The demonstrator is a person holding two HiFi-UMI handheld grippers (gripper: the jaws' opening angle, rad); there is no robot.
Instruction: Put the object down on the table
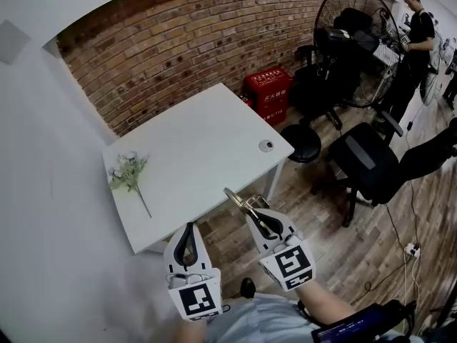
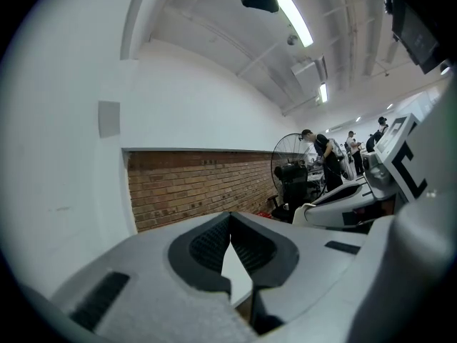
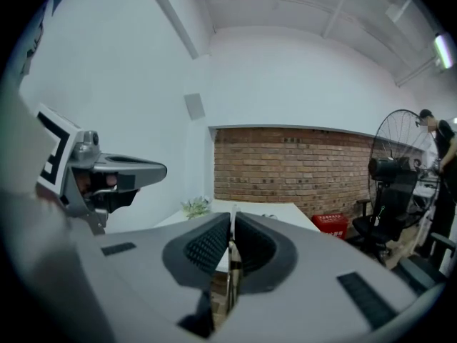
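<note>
Nearest the lens, left gripper [image 1: 189, 227], jaws pressed together on nothing. Just beside it, right gripper [image 1: 249, 210] clamped on a thin metal object [image 1: 235, 197], held in the air just off the near edge of the white desk [image 1: 207, 131]. On the desk, a flower sprig [image 1: 130, 171] by the left edge, a small round fitting [image 1: 265, 146] near the right corner, broad bare middle between. Stool [image 1: 300, 141] and office chair [image 1: 368, 164] close on the right.
</note>
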